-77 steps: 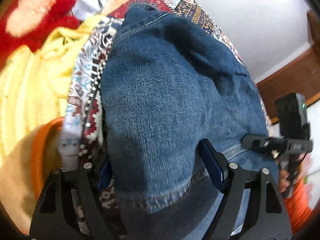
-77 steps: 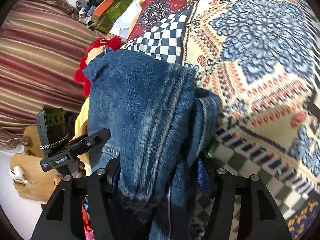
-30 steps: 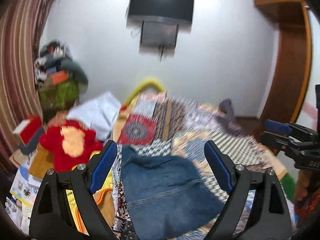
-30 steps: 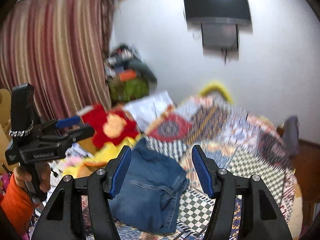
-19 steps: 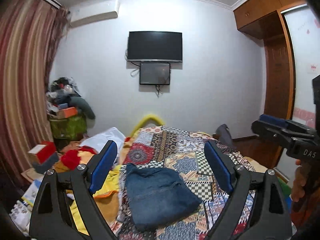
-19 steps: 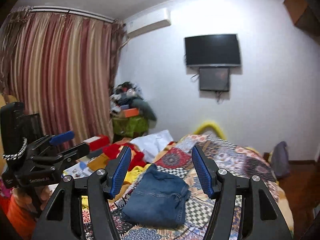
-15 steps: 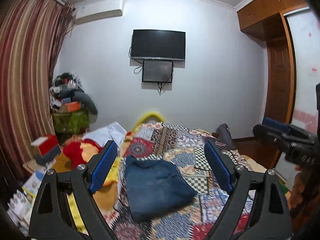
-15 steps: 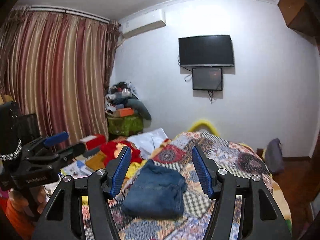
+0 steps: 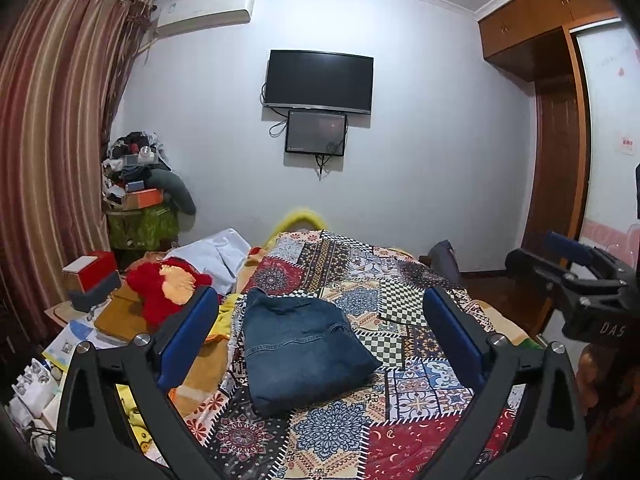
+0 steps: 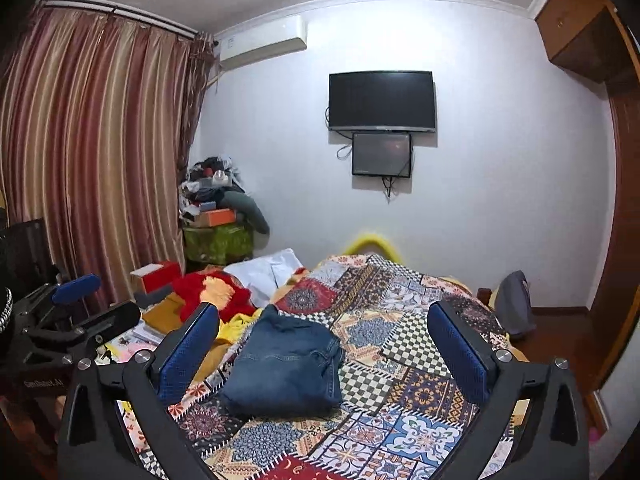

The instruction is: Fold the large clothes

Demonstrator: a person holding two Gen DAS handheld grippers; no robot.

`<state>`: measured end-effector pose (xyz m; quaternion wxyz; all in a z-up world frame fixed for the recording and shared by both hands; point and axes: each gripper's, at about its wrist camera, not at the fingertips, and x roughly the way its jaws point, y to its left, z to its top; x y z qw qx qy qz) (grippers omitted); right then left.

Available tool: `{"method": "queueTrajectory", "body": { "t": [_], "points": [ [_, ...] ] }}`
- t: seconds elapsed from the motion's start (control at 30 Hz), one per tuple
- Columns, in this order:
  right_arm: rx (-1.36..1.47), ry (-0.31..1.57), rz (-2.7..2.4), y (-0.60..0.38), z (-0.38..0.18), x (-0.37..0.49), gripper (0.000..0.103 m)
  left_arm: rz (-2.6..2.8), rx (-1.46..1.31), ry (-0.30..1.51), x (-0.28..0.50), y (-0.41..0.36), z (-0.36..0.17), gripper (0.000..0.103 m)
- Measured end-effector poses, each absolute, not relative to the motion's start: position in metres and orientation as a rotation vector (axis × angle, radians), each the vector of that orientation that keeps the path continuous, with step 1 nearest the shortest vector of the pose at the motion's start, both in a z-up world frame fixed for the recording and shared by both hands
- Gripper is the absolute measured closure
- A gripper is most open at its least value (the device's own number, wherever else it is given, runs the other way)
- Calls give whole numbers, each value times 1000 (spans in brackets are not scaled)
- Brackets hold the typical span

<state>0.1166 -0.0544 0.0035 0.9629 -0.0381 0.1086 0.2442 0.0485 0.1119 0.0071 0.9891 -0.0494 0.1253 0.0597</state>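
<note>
Denim jeans (image 9: 304, 350) lie folded on the bed (image 9: 420, 396); your left gripper (image 9: 320, 340) and right gripper (image 10: 322, 354) are opening wide, empty. Fold looks done; pick another garment.

The folded jeans (image 9: 304, 348) hide their own inner layers.

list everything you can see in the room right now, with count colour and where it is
folded jeans: one, blue denim, on the bedspread, near its left side
bedspread: one, multicolour patchwork, covering the bed
plush toy: one, red and yellow, left of the bed
television: one, black, on the far wall
small screen: one, dark, below the television
air conditioner: one, white, high on the wall
curtain: one, striped red and gold, left wall
left gripper: blue pads, jaws opening, nothing between them
right gripper: blue pads, jaws opening, nothing between them
</note>
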Motion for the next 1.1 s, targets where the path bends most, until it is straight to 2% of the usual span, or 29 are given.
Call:
{"method": "queueTrajectory", "body": {
  "t": [1.1],
  "points": [
    [-41, 277, 510, -55, -6, 132, 0, 130, -132, 262, 55, 123, 3, 0]
  ]
}}
